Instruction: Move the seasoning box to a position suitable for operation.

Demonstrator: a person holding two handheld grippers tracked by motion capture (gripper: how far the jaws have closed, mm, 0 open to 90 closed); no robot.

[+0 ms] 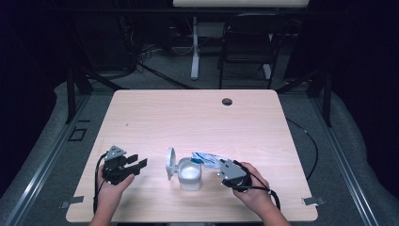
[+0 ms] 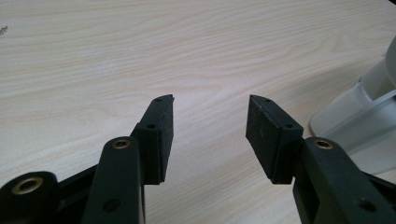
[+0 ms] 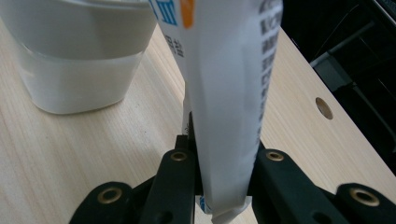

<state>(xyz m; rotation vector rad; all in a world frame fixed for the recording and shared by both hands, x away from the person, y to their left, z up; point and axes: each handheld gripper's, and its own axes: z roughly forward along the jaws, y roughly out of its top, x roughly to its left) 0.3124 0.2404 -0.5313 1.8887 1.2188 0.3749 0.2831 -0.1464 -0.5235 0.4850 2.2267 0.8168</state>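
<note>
On the pale wooden desk (image 1: 197, 117) stands one white plastic container (image 1: 190, 175) with a see-through lower half and something white inside. Its round white lid (image 1: 170, 163) is flipped up on the left side, so the top is open.

The right claw (image 1: 221, 165) is pinched shut on one white paper packet with blue and orange print (image 1: 206, 159). In the right gripper view the packet (image 3: 229, 93) sticks up between the two black jaws, and both jaws press on its sides. From above, the packet's far end reaches to the top of the container, at its right rim. The container (image 3: 79, 56) is just beside the packet, to the left in that view.

The left claw (image 1: 141, 165) is open and holds nothing. It sits near the left side of the container, a little apart from the lid. In the left gripper view bare desk lies between the claw's pads (image 2: 164, 135), and a white edge of the container (image 2: 364, 116) shows at the right.

Nothing stands between the left claw and the container. One small dark round hole (image 1: 227, 101) is in the far part of the desk. Behind the desk there is one dark chair (image 1: 249, 42) and one white table leg (image 1: 195, 47) on the grey floor.

Counted: two claws, one container, one lid, one packet.
</note>
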